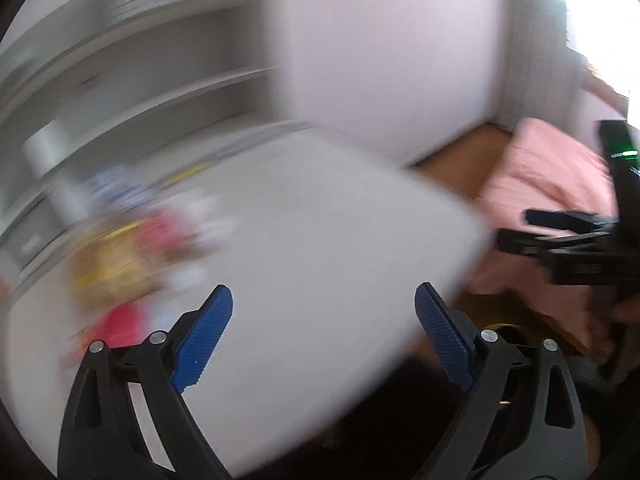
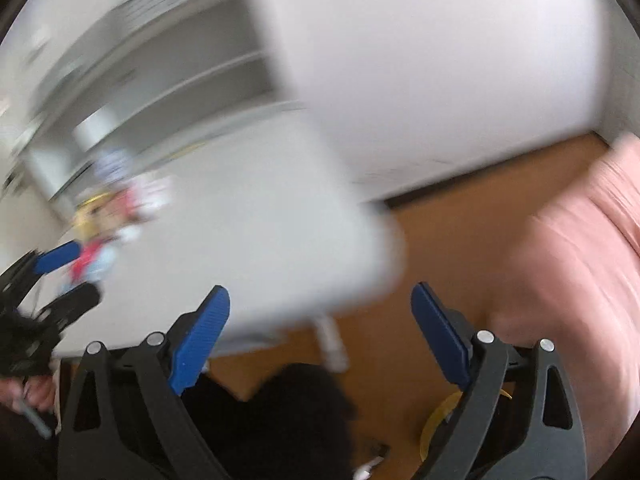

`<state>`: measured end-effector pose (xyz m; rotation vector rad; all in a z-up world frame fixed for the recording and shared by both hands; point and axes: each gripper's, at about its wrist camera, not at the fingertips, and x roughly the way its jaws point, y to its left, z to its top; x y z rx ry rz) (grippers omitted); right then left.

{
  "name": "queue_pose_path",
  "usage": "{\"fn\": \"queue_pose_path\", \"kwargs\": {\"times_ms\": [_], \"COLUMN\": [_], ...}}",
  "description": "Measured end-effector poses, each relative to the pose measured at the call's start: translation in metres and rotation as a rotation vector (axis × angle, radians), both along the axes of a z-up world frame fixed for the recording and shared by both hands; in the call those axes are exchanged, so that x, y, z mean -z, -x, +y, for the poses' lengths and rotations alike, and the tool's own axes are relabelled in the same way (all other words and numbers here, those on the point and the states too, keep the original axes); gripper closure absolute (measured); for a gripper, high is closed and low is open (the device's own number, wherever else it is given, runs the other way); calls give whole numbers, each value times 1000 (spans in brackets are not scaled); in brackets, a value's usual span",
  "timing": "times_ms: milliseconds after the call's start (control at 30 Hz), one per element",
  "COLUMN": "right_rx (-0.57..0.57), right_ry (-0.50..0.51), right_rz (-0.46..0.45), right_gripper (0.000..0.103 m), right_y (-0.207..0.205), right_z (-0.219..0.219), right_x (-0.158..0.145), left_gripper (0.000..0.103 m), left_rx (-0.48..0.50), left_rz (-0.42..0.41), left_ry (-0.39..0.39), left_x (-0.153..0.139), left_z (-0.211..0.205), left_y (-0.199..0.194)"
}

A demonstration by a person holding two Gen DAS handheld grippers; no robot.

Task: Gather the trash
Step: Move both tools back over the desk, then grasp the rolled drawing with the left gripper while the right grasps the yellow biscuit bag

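— Both claws stood spread wide, didn't they? The left gripper [image 1: 324, 300] had its blue pads [image 1: 204, 340] far apart at the bottom of the left wrist view, with nothing between them.

— Yes, and the right gripper [image 2: 320, 300] was the same in its own view, jaws wide and empty, over the near corner of the white table [image 2: 280, 220] and the brown floor [image 2: 460, 232].

— Where was the trash?

— Piled on the table at the left of the frame: a blurred heap of wrappers [image 1: 120, 256], yellow, red and white. It was too smeared to name any single piece. From the right wrist the same heap [image 2: 108, 208] sat at centre left, beside the left gripper's blue pad.

— Anything else?

— A grey shelf unit [image 1: 160, 60] stood at the upper left, and a pink bedcover [image 1: 552, 184] lay at the right, behind the right gripper. A yellow round thing [image 2: 440, 420] lay on the floor at the lower right, too blurred and hidden to name.
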<state>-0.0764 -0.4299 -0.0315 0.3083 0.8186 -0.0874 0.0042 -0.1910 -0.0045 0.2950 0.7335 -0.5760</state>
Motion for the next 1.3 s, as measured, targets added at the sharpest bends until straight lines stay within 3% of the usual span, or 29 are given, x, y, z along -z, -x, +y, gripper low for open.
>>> {"fn": "queue_pose_path", "kwargs": {"times_ms": [67,267,500,700,767,867,933,967,1000,1033,1133,1300], "right_rx": [-125,-434,-574,-580,-565,-555,-550,-552,-551,-549,-559,-585], "right_ry": [4,48,120,14,-27,-78,-107,-117,-122,-121,-121,-114], "right_rz": [-6,-42,-9,75,92,128,147,153,156,157,129,42], "right_gripper": [14,14,14,15,18,30,46,52,70,81,87,88], "right_y": [-30,-95,-153,-199,-208,-220,-223,-224,-224,-225,-220,-201], "right_z": [43,168,242,250,250,251,251,253,254,254,259,267], "right_x": [-7,-32,-39,-28,-25,-18,-13,-12,-12,-12,-22,-50], "left_gripper": [13,13,13,14,23,43,75,78,82,83,84,86], "left_rx": [-158,-423,-445,-439,-445,-436,-425,-415,-418,-426,-433,-449], "left_rz": [6,86,160,213,212,218,213,223,224,211,176,125], "left_ry": [-38,-17,16,46,47,52,47,63,66,62,50,53], "left_x": [7,31,49,71,69,70,67,67,66,64,54,34], "left_z": [60,184,208,212,213,216,215,216,216,216,218,224], "left_y": [-22,-43,-64,-89,-89,-91,-84,-85,-83,-82,-74,-64]}}
